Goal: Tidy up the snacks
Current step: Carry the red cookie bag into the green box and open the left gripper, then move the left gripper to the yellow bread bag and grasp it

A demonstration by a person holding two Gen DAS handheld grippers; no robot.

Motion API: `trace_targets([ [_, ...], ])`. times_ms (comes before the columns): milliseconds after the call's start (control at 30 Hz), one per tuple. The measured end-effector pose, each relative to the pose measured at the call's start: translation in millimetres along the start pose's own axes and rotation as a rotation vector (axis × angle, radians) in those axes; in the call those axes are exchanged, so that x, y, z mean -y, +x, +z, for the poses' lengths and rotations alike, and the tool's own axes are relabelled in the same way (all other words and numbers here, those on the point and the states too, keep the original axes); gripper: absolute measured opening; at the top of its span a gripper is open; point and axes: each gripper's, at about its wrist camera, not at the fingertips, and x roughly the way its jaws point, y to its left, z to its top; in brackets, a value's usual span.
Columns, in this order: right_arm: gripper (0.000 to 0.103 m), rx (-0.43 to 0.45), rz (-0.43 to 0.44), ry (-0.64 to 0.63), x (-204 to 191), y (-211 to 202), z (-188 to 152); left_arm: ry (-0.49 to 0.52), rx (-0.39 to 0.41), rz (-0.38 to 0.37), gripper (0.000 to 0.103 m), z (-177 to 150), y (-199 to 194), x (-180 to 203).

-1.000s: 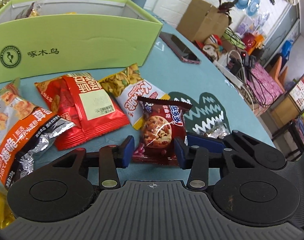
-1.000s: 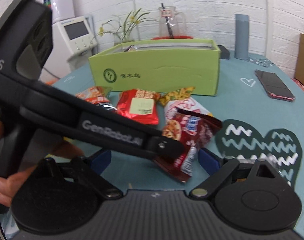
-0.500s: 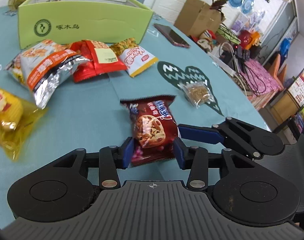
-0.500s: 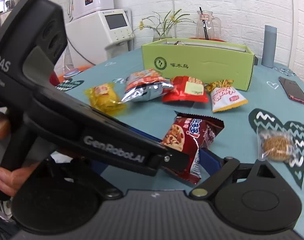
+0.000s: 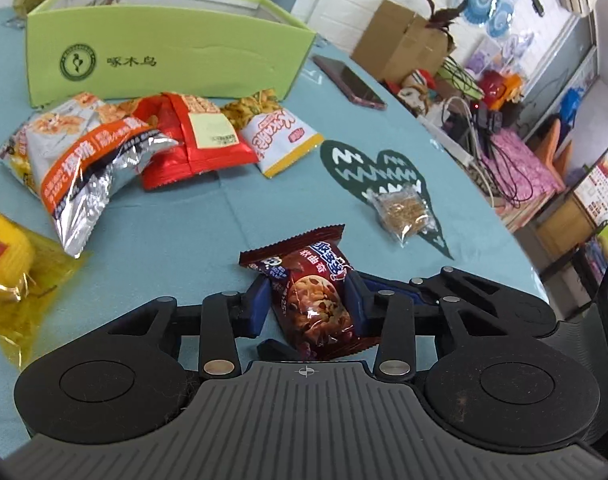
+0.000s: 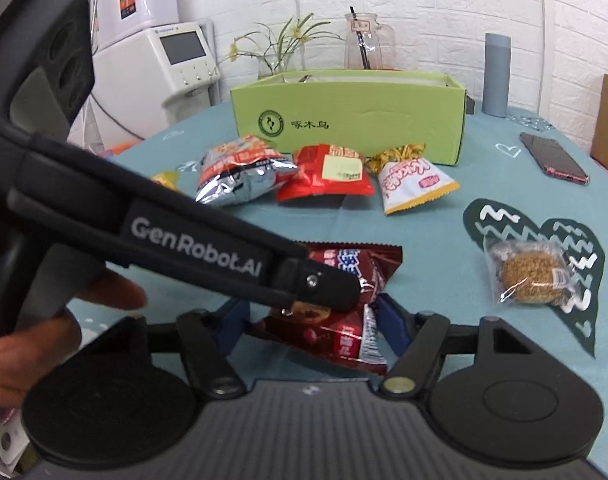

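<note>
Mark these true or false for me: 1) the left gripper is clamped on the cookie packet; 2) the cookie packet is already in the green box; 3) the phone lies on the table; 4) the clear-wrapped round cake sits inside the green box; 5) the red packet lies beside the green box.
1) True: the left gripper has closed on the cookie packet.
2) False: it is held above the table, well short of the green box.
3) True: the phone lies flat there.
4) False: the round cake lies on the dark heart decoration.
5) True: the red packet lies just in front of it.
</note>
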Motion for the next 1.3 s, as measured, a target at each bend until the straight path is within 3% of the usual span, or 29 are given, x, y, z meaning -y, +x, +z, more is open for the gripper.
trace_targets([
  [167, 0.071, 0.061, -0.016, -0.051, 13, 1, 37, -0.015, 0.055, -0.027, 0.018, 42, -7, 3],
  [433, 0.078, 0.195, -0.06, -0.195, 57, 63, 157, 0.064, 0.229, 0.048, 0.02, 183, 10, 1],
  [600, 0.077, 0.144, -0.007, -0.13, 98, 139, 197, -0.003, 0.179, 0.086, 0.017, 241, 65, -41],
  [667, 0.08, 0.121, 0.023, -0.095, 107, 160, 196, -0.023, 0.158, 0.094, 0.019, 246, 80, -55],
  [700, 0.086, 0.115, 0.035, -0.08, 109, 166, 193, -0.027, 0.155, 0.103, 0.021, 246, 84, -61],
  [733, 0.097, 0.094, 0.048, -0.087, 109, 171, 193, -0.031, 0.158, 0.113, 0.033, 247, 85, -64],
  [767, 0.097, 0.096, 0.06, -0.105, 106, 169, 194, -0.034, 0.173, 0.118, 0.046, 248, 83, -64],
  [867, 0.101, 0.169, 0.036, -0.122, 103, 145, 199, -0.017, 0.277, 0.116, 0.064, 249, 57, -54],
  [1067, 0.102, 0.258, 0.015, -0.133, 95, 98, 202, 0.064, 0.389, 0.136, 0.073, 233, -12, -25],
  [1300, 0.102, 0.288, 0.057, -0.166, 64, 43, 182, 0.097, 0.477, 0.231, 0.081, 169, -92, -25],
])
